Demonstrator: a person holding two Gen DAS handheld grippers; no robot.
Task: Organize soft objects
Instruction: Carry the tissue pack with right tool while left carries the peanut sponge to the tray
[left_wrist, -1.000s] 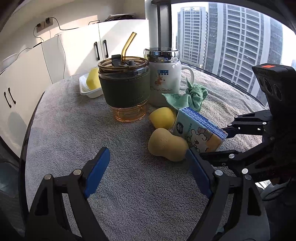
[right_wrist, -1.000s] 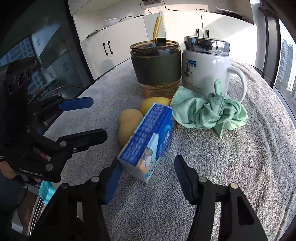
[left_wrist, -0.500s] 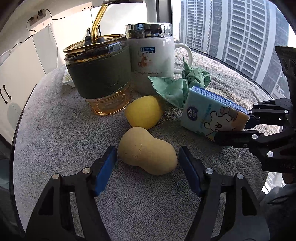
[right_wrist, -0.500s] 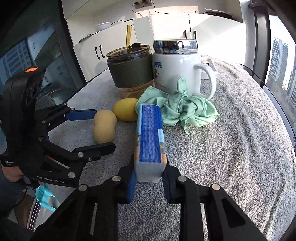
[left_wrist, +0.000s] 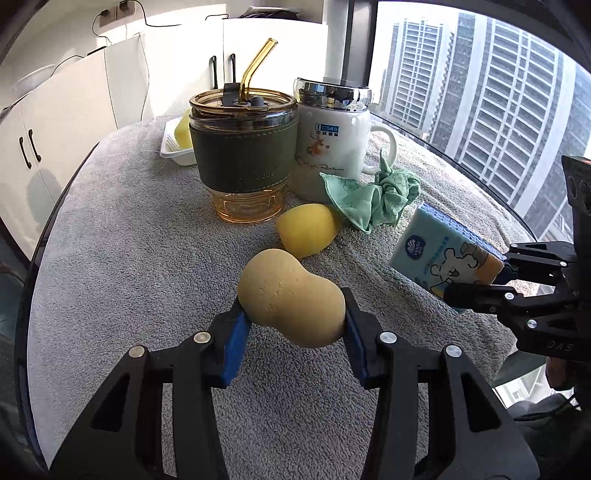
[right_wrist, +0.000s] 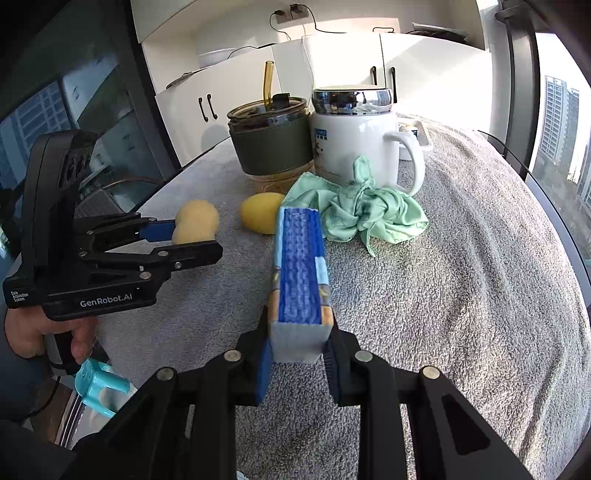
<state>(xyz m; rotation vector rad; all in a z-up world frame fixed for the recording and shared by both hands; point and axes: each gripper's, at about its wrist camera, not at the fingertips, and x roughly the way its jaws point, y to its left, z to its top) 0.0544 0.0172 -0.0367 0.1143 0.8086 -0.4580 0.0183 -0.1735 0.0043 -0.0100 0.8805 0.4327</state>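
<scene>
Left gripper (left_wrist: 291, 319), jaws closing, pinches the light, squashy peanut-shaped sponge (left_wrist: 290, 297) at its fat end above the worktop (left_wrist: 129, 258); right gripper (right_wrist: 297, 360) clamps the soft tissue pack (right_wrist: 300, 273) sidewise.

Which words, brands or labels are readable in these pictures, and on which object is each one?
"GenRobot.AI": side of the left gripper.
"Data Acquisition System": same gripper, small print.
"Vinda": tissue pack; its other print is too small to read.
"CS&S": white mug; script below is unreadable.
Cup sleeve: embossed word, unreadable.
</scene>
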